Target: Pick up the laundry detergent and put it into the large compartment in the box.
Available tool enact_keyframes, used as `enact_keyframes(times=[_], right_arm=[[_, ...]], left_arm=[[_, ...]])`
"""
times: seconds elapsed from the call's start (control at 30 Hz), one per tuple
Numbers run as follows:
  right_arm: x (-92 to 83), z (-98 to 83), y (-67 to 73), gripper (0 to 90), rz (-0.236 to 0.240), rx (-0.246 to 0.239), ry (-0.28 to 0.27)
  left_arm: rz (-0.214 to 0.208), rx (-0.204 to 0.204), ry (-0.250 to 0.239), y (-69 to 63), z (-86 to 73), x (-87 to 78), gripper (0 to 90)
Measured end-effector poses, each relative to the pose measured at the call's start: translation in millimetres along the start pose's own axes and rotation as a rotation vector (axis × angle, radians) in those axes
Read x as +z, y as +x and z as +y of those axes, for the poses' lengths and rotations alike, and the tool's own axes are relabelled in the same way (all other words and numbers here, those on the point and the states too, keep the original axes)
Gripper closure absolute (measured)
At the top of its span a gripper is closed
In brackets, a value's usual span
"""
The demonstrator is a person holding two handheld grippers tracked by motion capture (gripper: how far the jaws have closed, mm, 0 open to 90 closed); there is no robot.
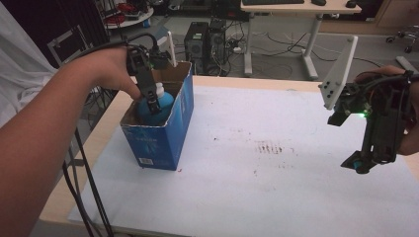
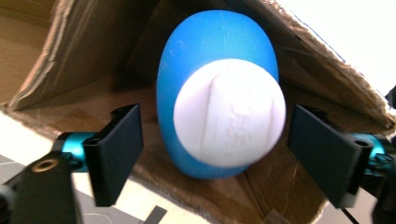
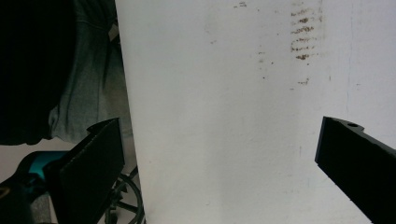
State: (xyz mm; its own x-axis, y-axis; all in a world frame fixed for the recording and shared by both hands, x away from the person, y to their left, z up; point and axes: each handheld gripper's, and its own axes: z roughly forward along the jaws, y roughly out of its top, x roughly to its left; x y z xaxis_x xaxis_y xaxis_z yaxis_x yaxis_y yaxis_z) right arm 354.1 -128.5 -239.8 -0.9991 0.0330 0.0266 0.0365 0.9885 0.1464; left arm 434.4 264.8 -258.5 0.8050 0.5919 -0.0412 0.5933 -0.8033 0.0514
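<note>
While our right gripper (image 1: 356, 165) idles near right over the bare mat (image 1: 276, 197), jaws wide and empty, we're nearly done. Farther left, the bottle (image 1: 163, 101) stands inside the box (image 1: 163, 138). Our left gripper (image 1: 152, 104) straddles its cap (image 2: 229, 112), jaws apart, not touching. Left: lift clear.

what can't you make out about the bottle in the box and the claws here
- High view: the blue bottle's lower body, hidden by the box wall and the left claw.
- Left gripper view: the bottle's white cap is blurred; whether the bottle stands upright or leans is unclear.
- High view: the right claw's opening, seen edge-on.
</note>
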Motion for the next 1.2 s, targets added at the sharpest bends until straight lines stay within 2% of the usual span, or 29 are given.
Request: enact_keyframes(times=[0.33,0.6,0.77,0.9,1.1,1.2], right_arm=[[-0.9,0.1,0.3,0.8,0.0,-0.006,-0.001],[-1.3,0.1,0.1,0.8,0.003,-0.005,-0.006],[-2.4,-0.2,-0.8,0.8,0.005,-0.007,-0.008],[-6.0,0.2,-2.4,0.8,0.004,-0.006,-0.01],[-11.0,4.0,-3.6,0.8,-0.001,-0.008,-0.008],[-11.7,6.2,-4.2,0.8,0.002,-0.012,-0.005]], left_arm=[[0.064,0.061,0.01,-9.0,-3.9,-21.1,7.8],[0.072,0.08,0.009,-16.5,-1.7,-40.3,4.6],[0.047,0.097,-0.003,-24.9,2.4,-53.9,2.3],[0.025,0.158,-0.017,-37.7,10.7,-66.7,1.6],[0.061,0.275,-0.034,-62.1,30.9,-80.9,1.6],[0.053,0.342,-0.047,-75.1,42.8,-83.1,1.6]])
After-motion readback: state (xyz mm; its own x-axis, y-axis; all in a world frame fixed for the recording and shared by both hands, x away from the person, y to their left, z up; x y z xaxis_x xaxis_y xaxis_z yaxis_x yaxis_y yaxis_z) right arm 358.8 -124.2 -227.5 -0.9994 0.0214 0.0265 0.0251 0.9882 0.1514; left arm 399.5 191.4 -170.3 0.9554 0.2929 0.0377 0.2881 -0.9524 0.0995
